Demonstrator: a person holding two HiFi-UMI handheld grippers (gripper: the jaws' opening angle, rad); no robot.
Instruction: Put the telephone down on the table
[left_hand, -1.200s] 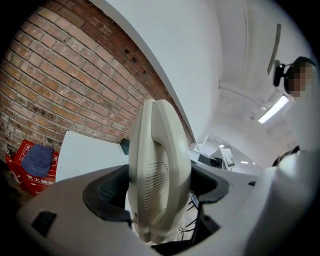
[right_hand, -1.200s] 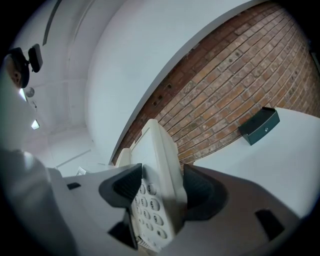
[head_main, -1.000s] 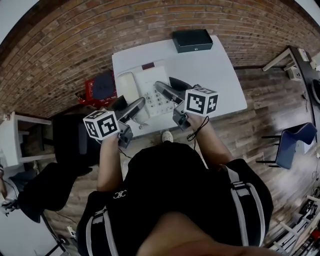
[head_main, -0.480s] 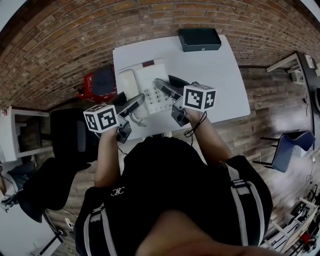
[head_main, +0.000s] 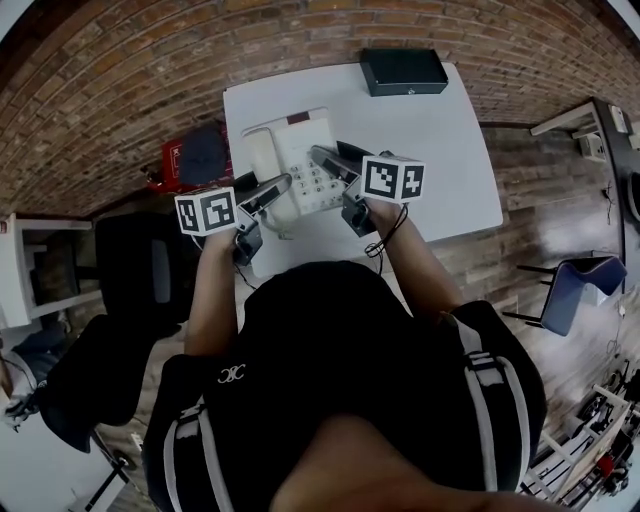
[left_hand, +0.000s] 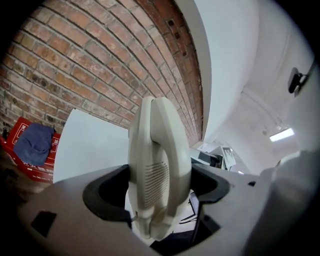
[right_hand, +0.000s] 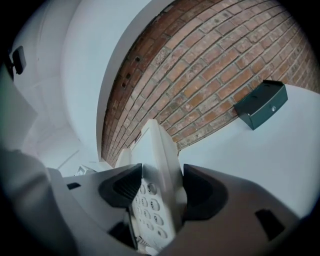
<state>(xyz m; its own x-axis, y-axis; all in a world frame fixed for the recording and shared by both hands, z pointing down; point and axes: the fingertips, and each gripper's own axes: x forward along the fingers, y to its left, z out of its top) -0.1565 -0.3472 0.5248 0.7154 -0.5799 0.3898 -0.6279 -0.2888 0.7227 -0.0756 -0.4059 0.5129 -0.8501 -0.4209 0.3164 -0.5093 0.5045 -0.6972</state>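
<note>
Telephone (head_main: 305, 150), just one, was at the worktop (head_main: 420, 150), the left gripper (left_hand: 159, 190) with fingers (left_hand: 107, 192) clamped on its handset (left_hand: 157, 160), the right gripper (right_hand: 159, 187) clamped on its keypad base (right_hand: 150, 210), one black box (head_main: 403, 70) beyond.

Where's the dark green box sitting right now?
Head view: the dark green rectangular box lies at the white table's far right corner, by the brick wall, beyond the cream telephone.

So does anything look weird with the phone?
Nothing stands out: the cream plastic telephone looks whole, left gripper clamped on its handset, right gripper on its keypad body, over the white table.
</note>
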